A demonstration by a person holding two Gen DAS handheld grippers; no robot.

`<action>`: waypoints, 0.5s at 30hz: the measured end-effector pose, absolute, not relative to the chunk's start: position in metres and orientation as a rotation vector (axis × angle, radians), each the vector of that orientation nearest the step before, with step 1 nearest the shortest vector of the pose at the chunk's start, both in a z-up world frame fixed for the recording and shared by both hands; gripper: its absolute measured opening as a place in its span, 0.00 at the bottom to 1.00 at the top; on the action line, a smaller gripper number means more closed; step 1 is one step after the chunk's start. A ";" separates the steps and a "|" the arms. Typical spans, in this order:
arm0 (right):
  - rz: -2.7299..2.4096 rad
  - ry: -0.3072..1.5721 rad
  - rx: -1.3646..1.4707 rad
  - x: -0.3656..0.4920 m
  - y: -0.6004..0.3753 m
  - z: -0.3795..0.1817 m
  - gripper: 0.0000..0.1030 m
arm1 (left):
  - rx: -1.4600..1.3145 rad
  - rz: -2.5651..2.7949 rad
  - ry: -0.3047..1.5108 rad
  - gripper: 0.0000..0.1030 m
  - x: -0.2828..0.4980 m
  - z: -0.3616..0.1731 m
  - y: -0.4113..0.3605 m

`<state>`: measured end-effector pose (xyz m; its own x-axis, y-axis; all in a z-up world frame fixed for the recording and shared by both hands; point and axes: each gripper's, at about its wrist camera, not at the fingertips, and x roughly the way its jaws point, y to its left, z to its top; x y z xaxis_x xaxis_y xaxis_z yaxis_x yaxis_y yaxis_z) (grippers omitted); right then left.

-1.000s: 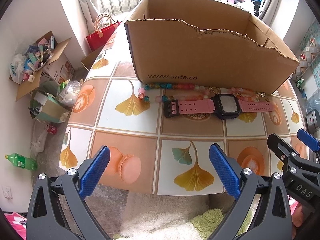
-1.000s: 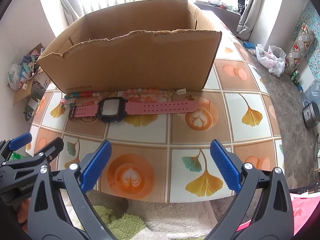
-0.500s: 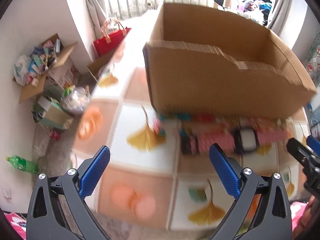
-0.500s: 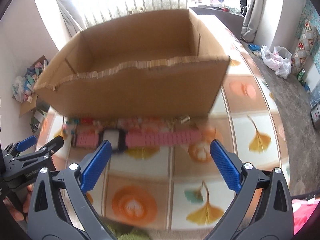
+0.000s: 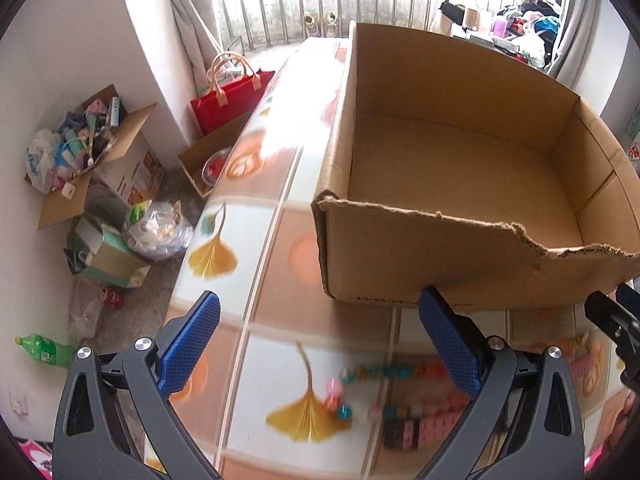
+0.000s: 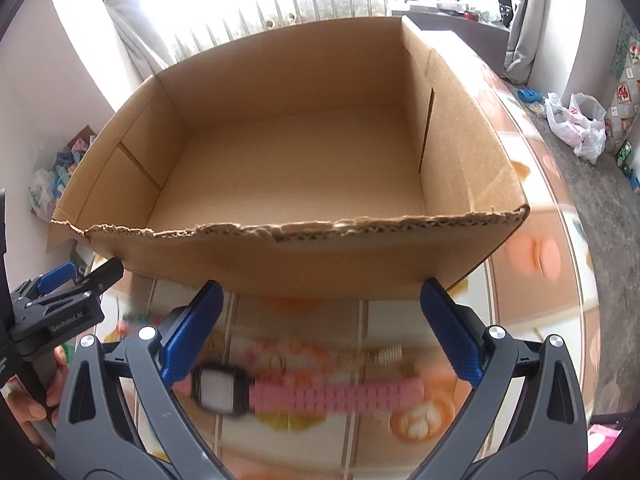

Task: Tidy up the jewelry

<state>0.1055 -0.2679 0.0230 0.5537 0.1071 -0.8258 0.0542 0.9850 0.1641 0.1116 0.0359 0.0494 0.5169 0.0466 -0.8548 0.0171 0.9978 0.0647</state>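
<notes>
Right wrist: right gripper (image 6: 320,336) gapes above watch (image 6: 304,392).

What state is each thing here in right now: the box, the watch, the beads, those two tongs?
Cardboard box: open-topped, nothing inside, near rim torn, sitting on the table.
Pink watch: unbuckled, flat on the table outside the box.
Bead bracelet: lying on the table outside the box, blurred.
Left tongs: open, holding nothing.
Right tongs: open, holding nothing, above the watch.
</notes>
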 end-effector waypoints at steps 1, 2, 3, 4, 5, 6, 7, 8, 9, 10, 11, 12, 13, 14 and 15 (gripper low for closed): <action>0.025 0.974 0.168 0.108 -0.263 0.019 0.93 | 0.070 0.021 1.017 0.94 0.114 0.049 0.034; 0.019 0.975 0.159 0.111 -0.263 0.018 0.93 | 0.074 0.029 1.016 0.94 0.117 0.048 0.034; 0.018 0.983 0.146 0.114 -0.262 0.017 0.93 | 0.078 0.036 1.022 0.94 0.119 0.048 0.034; 0.027 0.983 0.143 0.110 -0.263 0.019 0.93 | 0.077 0.030 1.023 0.94 0.117 0.050 0.036; 0.045 0.966 0.133 0.104 -0.263 0.023 0.93 | 0.076 0.014 1.016 0.94 0.111 0.053 0.038; 0.053 0.948 0.116 0.097 -0.262 0.027 0.93 | 0.082 -0.002 1.010 0.94 0.103 0.056 0.039; 0.062 0.921 0.060 0.081 -0.259 0.032 0.93 | 0.096 -0.025 1.006 0.94 0.092 0.059 0.040; 0.076 0.912 0.022 0.067 -0.259 0.034 0.93 | 0.116 -0.051 1.009 0.94 0.079 0.060 0.040; 0.098 0.915 -0.020 0.051 -0.257 0.033 0.93 | 0.132 -0.067 1.013 0.94 0.069 0.059 0.039; 0.114 0.926 -0.044 0.042 -0.254 0.031 0.93 | 0.156 -0.081 1.021 0.94 0.055 0.058 0.037; 0.127 0.946 -0.064 0.032 -0.253 0.027 0.93 | 0.173 -0.085 1.028 0.94 0.045 0.056 0.033; 0.141 0.981 -0.082 0.015 -0.250 0.020 0.93 | 0.192 -0.092 1.045 0.94 0.029 0.051 0.031; 0.149 1.006 -0.088 0.009 -0.250 0.014 0.93 | 0.199 -0.101 1.059 0.94 0.020 0.047 0.030; 0.154 1.025 -0.090 -0.001 -0.249 0.010 0.93 | 0.201 -0.106 1.070 0.94 0.013 0.042 0.029; 0.152 1.040 -0.092 -0.013 -0.246 0.004 0.93 | 0.200 -0.111 1.077 0.94 0.005 0.036 0.028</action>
<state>-0.0128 -0.2463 0.0040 0.4970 0.0814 -0.8639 -0.1689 0.9856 -0.0043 0.0046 0.0276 0.0360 0.4706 0.0079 -0.8823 0.1870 0.9764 0.1084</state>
